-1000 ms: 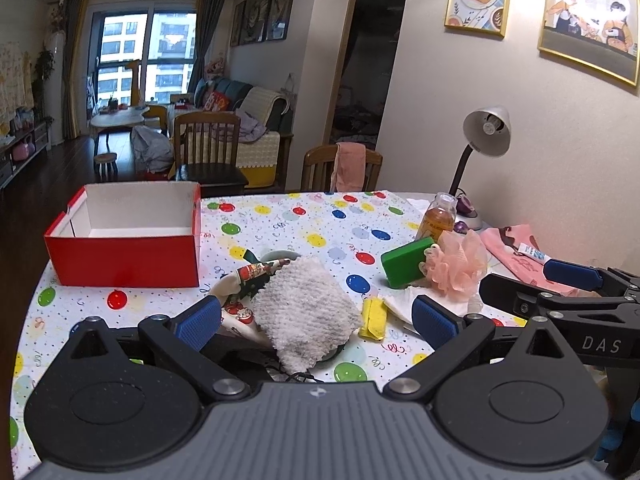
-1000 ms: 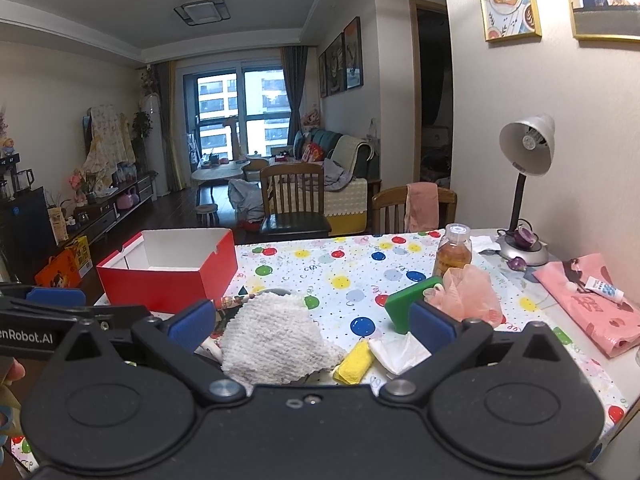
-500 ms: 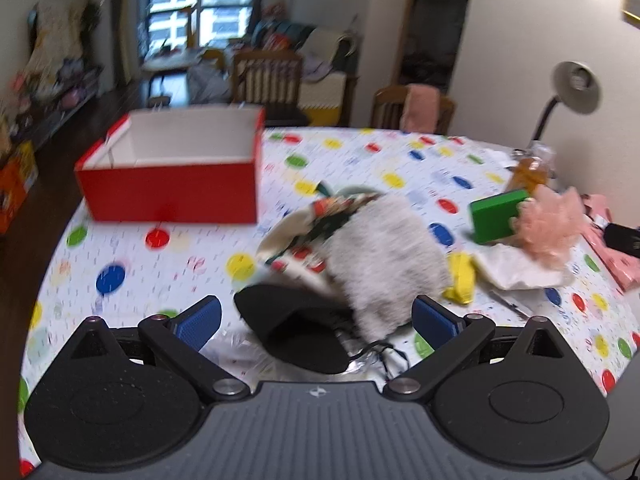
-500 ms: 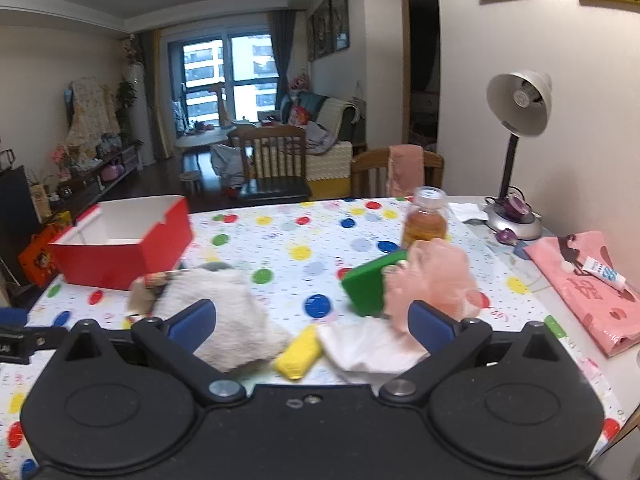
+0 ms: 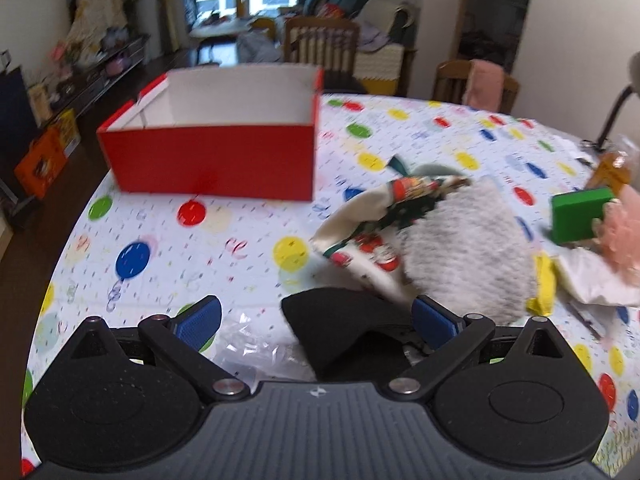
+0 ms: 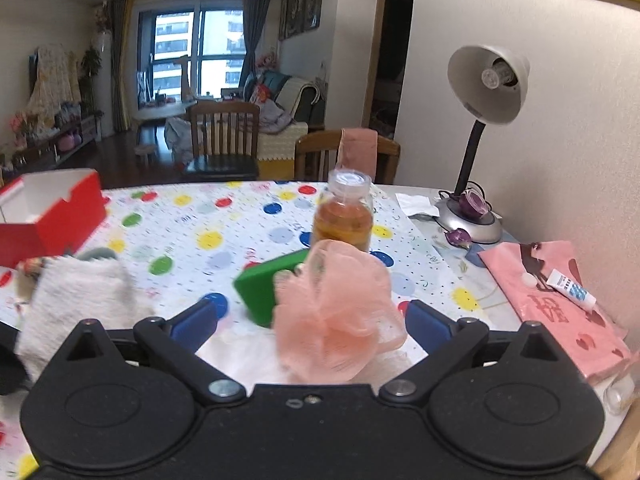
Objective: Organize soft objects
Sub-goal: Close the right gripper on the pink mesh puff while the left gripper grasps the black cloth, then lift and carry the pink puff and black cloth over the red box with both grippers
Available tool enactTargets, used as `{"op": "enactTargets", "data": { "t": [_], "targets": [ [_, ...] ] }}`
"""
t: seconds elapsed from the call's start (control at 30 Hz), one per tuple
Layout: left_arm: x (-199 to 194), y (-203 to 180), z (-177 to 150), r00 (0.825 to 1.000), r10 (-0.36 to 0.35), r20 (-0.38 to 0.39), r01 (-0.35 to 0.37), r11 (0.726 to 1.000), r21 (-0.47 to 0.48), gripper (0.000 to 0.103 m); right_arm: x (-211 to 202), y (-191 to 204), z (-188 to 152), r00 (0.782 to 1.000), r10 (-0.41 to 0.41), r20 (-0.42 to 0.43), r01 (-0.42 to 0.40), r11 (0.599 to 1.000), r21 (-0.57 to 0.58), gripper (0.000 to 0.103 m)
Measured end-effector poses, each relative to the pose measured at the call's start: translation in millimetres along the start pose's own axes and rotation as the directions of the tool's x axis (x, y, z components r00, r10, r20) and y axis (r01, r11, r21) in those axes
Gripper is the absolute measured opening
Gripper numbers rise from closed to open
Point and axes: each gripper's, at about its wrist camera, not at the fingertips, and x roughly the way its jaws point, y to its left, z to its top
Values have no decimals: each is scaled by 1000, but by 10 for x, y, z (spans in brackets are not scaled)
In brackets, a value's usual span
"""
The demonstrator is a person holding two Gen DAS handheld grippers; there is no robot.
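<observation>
My left gripper is open, its jaws on either side of a black soft piece on the dotted tablecloth. Just beyond lie a fluffy white cloth and a printed fabric pouch. An open red box stands at the far left. My right gripper is open, with a peach mesh bath puff between its jaws. A green sponge lies behind the puff. The white cloth also shows in the right wrist view.
A jar of amber liquid stands behind the puff. A desk lamp stands by the wall at right. A pink pouch with a tube lies at right. A yellow item and white tissue lie beside the white cloth. Chairs stand behind the table.
Both grippers have come forward and down. The left one now straddles the black piece, closer to the red box. The right one has moved right so the peach puff sits between its jaws.
</observation>
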Motion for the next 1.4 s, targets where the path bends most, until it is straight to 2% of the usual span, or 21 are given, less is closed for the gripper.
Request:
{"op": "enactTargets", "data": {
  "t": [0.3, 0.4, 0.43, 0.5, 0.57, 0.67, 0.73, 0.8, 0.93, 1.03, 1.1, 1.27, 1.4],
  "targets": [
    [250, 12, -10, 997, 32, -68, -36, 997, -63, 101, 508, -151, -12, 998, -2, -65, -1, 999, -41, 99],
    [278, 40, 6, 998, 3, -70, -11, 993, -114, 99, 611, -170, -33, 997, 9, -82, -15, 998, -67, 99],
    [289, 34, 14, 998, -6, -70, -2, 992, -123, 96, 641, -173, -45, 996, 9, -87, -16, 997, -75, 99],
    [313, 15, 39, 997, -20, -79, 10, 991, -130, 81, 698, -196, -51, 995, 11, -97, -19, 996, -83, 97],
    [346, -19, 58, 996, -10, -89, -1, 992, -125, 74, 754, -208, -62, 995, 13, -103, -22, 995, -93, 97],
    [400, -39, 62, 994, -15, -110, 0, 990, -143, 56, 809, -205, -75, 994, 20, -108, -31, 994, -105, 92],
    [415, -58, 54, 993, -10, -119, -7, 989, -147, 54, 836, -209, -77, 994, 23, -108, -35, 993, -110, 90],
    [413, -83, 46, 993, 3, -122, -20, 990, -138, 45, 826, -222, -75, 995, 28, -100, -39, 993, -110, 87],
    [393, -108, 41, 992, 26, -125, -43, 991, -130, 33, 798, -236, -75, 995, 39, -87, -50, 991, -121, 80],
    [363, -134, 33, 992, 42, -123, -57, 991, -118, 28, 781, -244, -65, 996, 47, -82, -57, 990, -128, 70],
    [339, -162, 24, 992, 52, -119, -64, 993, -103, 22, 758, -243, -64, 996, 55, -75, -65, 989, -136, 57],
    [258, -211, 20, 993, 62, -104, -71, 994, -85, 18, 710, -250, -77, 995, 78, -65, -87, 985, -146, 33],
    [171, -236, 27, 994, 63, -85, -70, 994, -82, 17, 650, -279, -59, 995, 92, -47, -98, 983, -152, 19]
  ]
}}
